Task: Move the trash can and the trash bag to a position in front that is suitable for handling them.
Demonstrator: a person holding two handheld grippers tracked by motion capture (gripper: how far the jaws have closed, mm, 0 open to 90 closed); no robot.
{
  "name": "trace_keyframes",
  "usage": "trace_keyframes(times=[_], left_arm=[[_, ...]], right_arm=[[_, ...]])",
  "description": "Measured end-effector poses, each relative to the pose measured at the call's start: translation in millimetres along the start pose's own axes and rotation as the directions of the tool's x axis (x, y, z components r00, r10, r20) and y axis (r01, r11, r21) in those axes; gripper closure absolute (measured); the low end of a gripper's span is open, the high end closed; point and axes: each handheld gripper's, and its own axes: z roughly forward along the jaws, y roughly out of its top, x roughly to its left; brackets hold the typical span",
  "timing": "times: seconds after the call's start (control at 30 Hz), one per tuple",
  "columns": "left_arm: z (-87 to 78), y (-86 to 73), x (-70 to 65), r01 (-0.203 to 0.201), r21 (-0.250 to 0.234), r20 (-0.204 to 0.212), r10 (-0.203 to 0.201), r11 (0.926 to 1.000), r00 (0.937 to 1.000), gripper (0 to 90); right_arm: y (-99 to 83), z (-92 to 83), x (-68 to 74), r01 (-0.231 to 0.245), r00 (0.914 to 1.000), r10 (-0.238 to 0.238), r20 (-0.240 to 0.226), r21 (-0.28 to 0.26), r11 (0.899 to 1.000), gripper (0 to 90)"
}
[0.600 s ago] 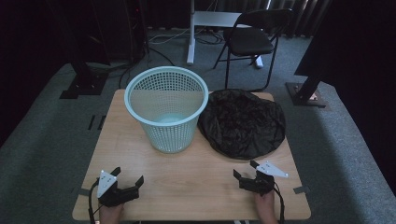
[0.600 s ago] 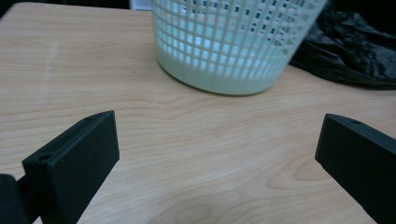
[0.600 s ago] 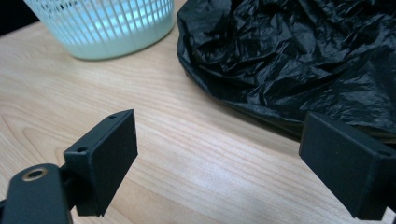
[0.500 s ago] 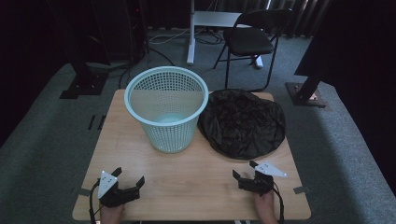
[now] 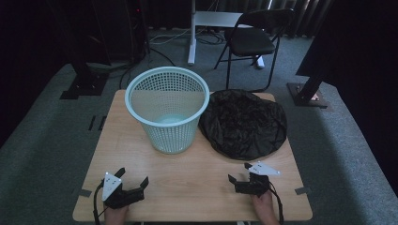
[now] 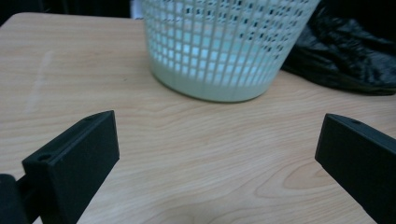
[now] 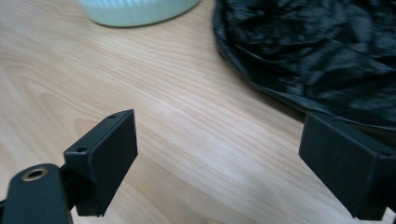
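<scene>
- Left gripper and right gripper sit at the table's near edge — jaws wide, empty.
- Black bag lies crumpled just beyond the right gripper, touching the basket.
- Risk: slick film may slip from a shallow pinch — or tugging could tip the light basket.

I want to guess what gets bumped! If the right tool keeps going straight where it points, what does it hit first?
Probably the black bag. The right tool is open, with bare table just ahead and the bag's edge beyond it, though depth is hard to judge.
</scene>
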Motion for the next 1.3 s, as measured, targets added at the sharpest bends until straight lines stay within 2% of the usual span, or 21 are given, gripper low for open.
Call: trace_keyframes(times=[0.03, 0.13, 0.37, 0.5, 0.6, 0.77, 0.97, 1.3], left_arm=[[1.7, -0.8, 2.0, 0.009, -0.002, 0.021, -0.009, 1.0, 0.9997, 0.0], [4.7, -1.2, 5.2, 0.025, 0.013, 0.033, -0.025, 0.9996, 0.9991, 0.0], [7.7, 2.0, 4.9, 0.008, 0.023, 0.033, -0.009, 0.9997, 0.9994, 0.0], [9.4, 6.0, 7.1, 0.015, 0.01, 0.024, -0.015, 0.9998, 0.9996, 0.0], [10.3, 12.3, 13.8, 0.031, -0.003, 0.0, -0.031, 0.9995, 0.9995, 0.0], [15.4, 22.3, 28.1, 0.045, -0.023, -0.037, -0.046, 0.9987, 0.9982, 0.0], [24.5, 30.6, 46.1, 0.084, -0.033, -0.078, -0.086, 0.996, 0.9933, 0.0], [46.8, 47.9, 62.0, 0.06, -0.018, -0.101, -0.061, 0.9981, 0.993, 0.0]], right_arm=[[0.4, 0.9, 2.1, -0.002, 0.9999, 0.002, -0.017, -0.002, 1.0, 10.9], [5.2, 4.2, 9.0, 0.024, 0.9991, -0.025, -0.034, -0.004, 1.0, 10.9], [17.8, 6.3, 11.1, 0.02, 0.9985, -0.022, -0.051, -0.047, 0.999, 10.9], [28.3, 6.7, 10.7, 0.027, 0.9991, -0.03, -0.031, -0.086, 0.996, 10.9], [40.3, 8.3, 8.0, 0.031, 0.9995, -0.032, -0.005, -0.121, 0.992, 10.9], [59.1, 14.0, -0.5, 0.017, 0.9998, -0.016, 0.008, -0.162, 0.987, 10.9], [83.3, 24.9, -7.2, 0.034, 0.9987, -0.026, 0.044, -0.198, 0.98, 10.9], [109.0, 52.1, -20.1, 0.017, 0.9966, 0.001, 0.082, -0.218, 0.976, 10.9]])
